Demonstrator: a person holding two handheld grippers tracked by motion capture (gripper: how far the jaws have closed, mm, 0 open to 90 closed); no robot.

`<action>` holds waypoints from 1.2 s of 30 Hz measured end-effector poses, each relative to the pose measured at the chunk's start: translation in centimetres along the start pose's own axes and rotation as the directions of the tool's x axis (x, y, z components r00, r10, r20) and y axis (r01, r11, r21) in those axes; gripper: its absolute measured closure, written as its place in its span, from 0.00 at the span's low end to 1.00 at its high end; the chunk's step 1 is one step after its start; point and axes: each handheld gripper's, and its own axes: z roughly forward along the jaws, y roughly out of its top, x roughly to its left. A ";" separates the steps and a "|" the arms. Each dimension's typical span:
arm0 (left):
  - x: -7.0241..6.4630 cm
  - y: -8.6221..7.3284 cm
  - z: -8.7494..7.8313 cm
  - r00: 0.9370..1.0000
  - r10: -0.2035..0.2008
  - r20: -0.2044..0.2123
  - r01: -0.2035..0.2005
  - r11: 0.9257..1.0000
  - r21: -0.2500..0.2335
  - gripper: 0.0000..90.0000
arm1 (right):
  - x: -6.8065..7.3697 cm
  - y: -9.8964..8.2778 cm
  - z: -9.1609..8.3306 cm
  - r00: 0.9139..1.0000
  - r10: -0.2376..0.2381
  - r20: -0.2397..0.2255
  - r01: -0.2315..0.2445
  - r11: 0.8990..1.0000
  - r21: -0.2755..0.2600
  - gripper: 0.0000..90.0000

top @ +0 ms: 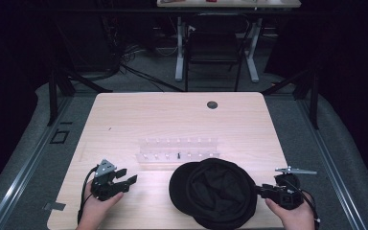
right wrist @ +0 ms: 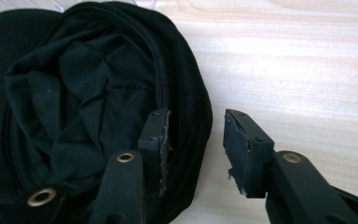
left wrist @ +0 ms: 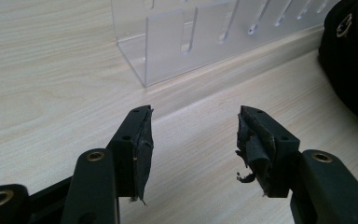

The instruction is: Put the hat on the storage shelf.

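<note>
A pale wooden table (top: 124,120) carries a clear plastic rack (top: 178,148) near its middle and a black cap (top: 214,191), seemingly upturned, at the near edge, touching the rack.

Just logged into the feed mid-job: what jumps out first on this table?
The black fabric hat lying crown-down at the table's near edge, right of centre, dominates. The right gripper is open at its rim, one jaw over the fabric, one over bare wood. Behind the hat stands a clear acrylic rack, and the left gripper is open over empty wood at near left.
</note>
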 end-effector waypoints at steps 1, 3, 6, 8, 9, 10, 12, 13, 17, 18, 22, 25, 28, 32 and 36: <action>0.0 0.0 0.0 1.000 0.007 -0.001 -0.007 1.000 0.005 0.51 | 0.0 -0.1 0.0 1.000 0.001 0.000 -0.001 1.000 0.007 0.69; 0.0 0.0 0.0 1.000 0.011 0.002 -0.011 1.000 0.008 0.51 | -0.1 -0.2 0.2 1.000 0.007 -0.004 -0.007 1.000 0.021 0.71; -0.1 0.0 0.1 1.000 0.012 0.002 -0.012 1.000 0.003 0.51 | -0.2 -0.4 0.6 1.000 0.014 -0.006 -0.014 0.999 0.030 0.72; -0.1 0.0 0.1 1.000 0.013 0.001 -0.013 1.000 0.005 0.51 | -0.3 -0.4 0.7 1.000 0.018 -0.003 -0.018 0.999 0.038 0.73; -0.1 0.0 0.1 1.000 0.012 0.002 -0.012 1.000 0.004 0.51 | -0.4 -0.6 1.0 0.999 0.033 -0.014 -0.032 0.998 0.047 0.73; -0.1 0.0 0.1 1.000 0.012 0.001 -0.012 1.000 0.005 0.51 | -0.5 -0.7 1.1 0.999 0.033 -0.019 -0.031 0.998 0.055 0.73; -0.1 0.0 0.1 1.000 0.014 0.001 -0.014 1.000 0.007 0.51 | -0.6 -0.8 1.4 0.999 0.041 -0.020 -0.040 0.997 0.067 0.75; -0.1 0.0 0.1 1.000 0.013 0.001 -0.013 1.000 0.009 0.51 | -0.6 -0.9 1.5 0.999 0.043 -0.021 -0.042 0.997 0.070 0.77; -0.1 0.0 0.2 1.000 0.013 0.002 -0.013 1.000 0.008 0.51 | -0.7 -0.9 2.0 0.997 0.064 -0.049 -0.059 0.994 0.087 0.82; -0.1 0.0 0.2 1.000 0.013 0.002 -0.013 1.000 0.008 0.51 | -0.7 -0.9 2.0 0.997 0.064 -0.049 -0.059 0.994 0.087 0.82; -0.1 0.0 0.2 1.000 0.012 0.001 -0.012 1.000 0.009 0.51 | -0.6 -0.9 2.4 0.996 0.074 -0.056 -0.069 0.994 0.085 0.87; -0.1 0.0 0.2 1.000 0.012 0.001 -0.012 1.000 0.009 0.51 | -0.6 -0.9 2.4 0.996 0.071 -0.060 -0.065 0.994 0.091 0.88; -0.1 0.0 0.2 1.000 0.009 0.001 -0.009 1.000 0.009 0.51 | -0.8 -0.8 2.5 0.994 0.083 -0.077 -0.077 0.993 0.089 0.92; -0.1 0.0 0.2 1.000 0.008 0.003 -0.008 1.000 0.011 0.51 | -1.0 -0.8 2.3 0.991 0.098 -0.094 -0.089 0.992 0.092 0.95; -0.1 -0.1 0.2 1.000 0.008 0.002 -0.008 1.000 0.012 0.51 | -1.1 -0.7 2.2 0.988 0.110 -0.110 -0.100 0.991 0.089 0.96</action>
